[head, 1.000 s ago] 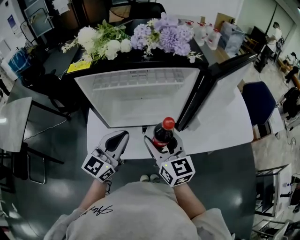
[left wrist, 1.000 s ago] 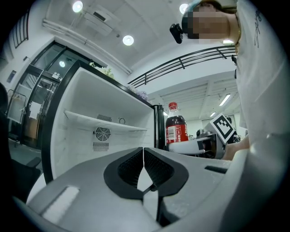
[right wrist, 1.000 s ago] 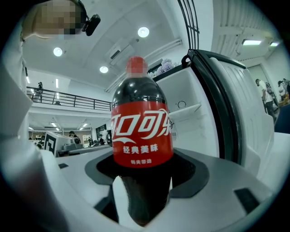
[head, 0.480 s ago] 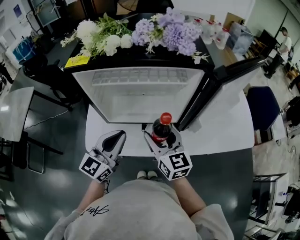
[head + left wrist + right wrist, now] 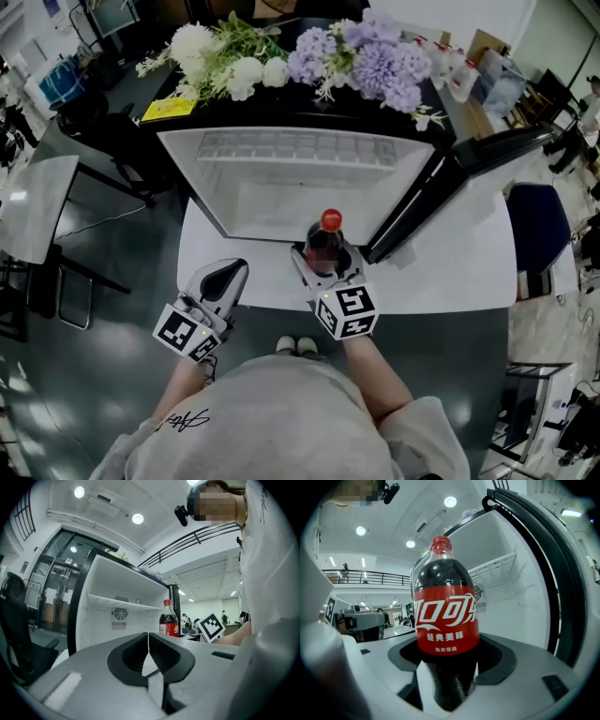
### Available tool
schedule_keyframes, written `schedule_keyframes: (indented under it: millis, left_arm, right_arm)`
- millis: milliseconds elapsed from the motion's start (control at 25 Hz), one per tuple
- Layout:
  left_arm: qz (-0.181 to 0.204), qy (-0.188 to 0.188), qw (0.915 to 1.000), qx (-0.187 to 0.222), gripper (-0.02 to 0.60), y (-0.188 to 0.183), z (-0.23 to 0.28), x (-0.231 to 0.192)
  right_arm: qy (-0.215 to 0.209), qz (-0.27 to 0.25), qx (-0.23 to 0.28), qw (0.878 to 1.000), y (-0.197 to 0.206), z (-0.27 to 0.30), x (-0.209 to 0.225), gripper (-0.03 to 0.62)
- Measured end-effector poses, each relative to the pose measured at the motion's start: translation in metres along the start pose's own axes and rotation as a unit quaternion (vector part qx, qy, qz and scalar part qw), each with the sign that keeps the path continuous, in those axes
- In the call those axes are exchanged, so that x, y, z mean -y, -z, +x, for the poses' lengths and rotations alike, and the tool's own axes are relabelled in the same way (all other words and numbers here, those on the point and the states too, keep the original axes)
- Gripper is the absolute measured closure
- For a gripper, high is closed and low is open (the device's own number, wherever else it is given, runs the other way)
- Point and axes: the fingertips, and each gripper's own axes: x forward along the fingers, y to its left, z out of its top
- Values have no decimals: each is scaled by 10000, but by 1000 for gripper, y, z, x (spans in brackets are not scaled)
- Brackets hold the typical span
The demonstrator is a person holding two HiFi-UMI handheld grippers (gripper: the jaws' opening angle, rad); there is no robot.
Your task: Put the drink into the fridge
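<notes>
Head view first: where is the drink?

It is upright between the jaws of the right hand-held gripper point(image 5: 325, 264), which is clamped on it. It is a dark plastic cola bottle point(image 5: 324, 246) with a red cap. It sits at the near right corner of the mouth of a small black fridge point(image 5: 300, 187) with a white inside. Whether its base touches the white bench point(image 5: 450, 277) I cannot tell.

And the fridge itself?

It stands on the bench with its black-edged door point(image 5: 441, 192) swung open to the right. White and purple flowers point(image 5: 281, 66) lie along its top. The left hand-held gripper point(image 5: 232, 272) is over the bench's near edge, left of the cola bottle and apart from it, pointing at the fridge.

Left gripper view, then?

The left hand-held gripper point(image 5: 149, 641) has its jaws pressed together tip to tip, with nothing between them. Beyond them is the fridge point(image 5: 98, 616), its white inside showing a thin shelf point(image 5: 124, 603) and a round vent point(image 5: 120, 614) on the far wall. The cola bottle point(image 5: 168, 620) stands at the right of the opening, and the right gripper's marker cube point(image 5: 211, 626) is just right of it.

Right gripper view?

The cola bottle point(image 5: 446, 620) fills the middle, its red label printed with white lettering. The right hand-held gripper point(image 5: 449, 679) clamps the dark lower body below the label from both sides. Behind the bottle is the fridge point(image 5: 506, 602), with its white wall and a shelf, and its black frame curves down the right.
</notes>
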Motion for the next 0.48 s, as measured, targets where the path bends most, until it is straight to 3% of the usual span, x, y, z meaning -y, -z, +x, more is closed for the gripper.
schedule_keyframes:
  millis: [480]
  left_arm:
    - [-54, -224, 9997, -71, 572, 7, -14, -13]
  right_arm:
    - [150, -365, -93, 9992, 15, 48, 20, 284]
